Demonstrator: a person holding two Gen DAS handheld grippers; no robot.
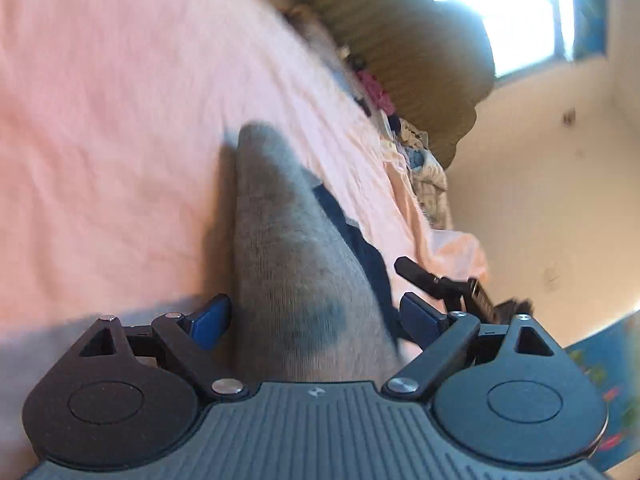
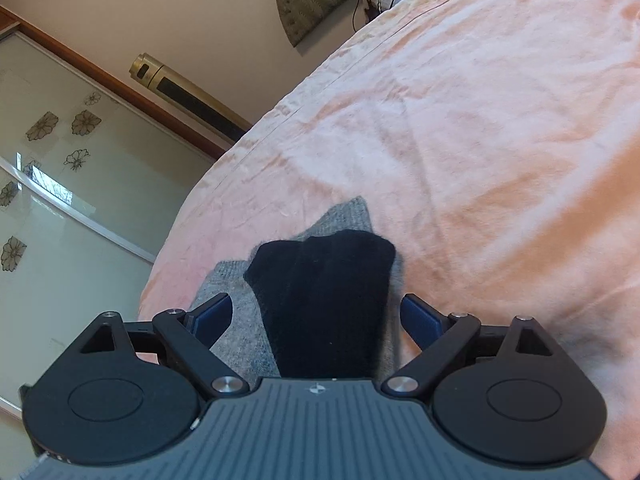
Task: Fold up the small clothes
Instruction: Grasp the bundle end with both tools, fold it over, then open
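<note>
Lying on pink sheet: grey, seemingly folded, sock.

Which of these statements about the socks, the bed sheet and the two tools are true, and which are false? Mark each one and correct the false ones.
1. The left tool is clamped shut on the grey sock. False: its jaws stand wide open, with the sock lying between them.
2. A black sock lies on top of grey fabric. True.
3. The socks lie on a green sheet. False: the sheet is pink.
4. The right tool is open. True.
5. In the left wrist view, a window lets in bright light. True.
</note>
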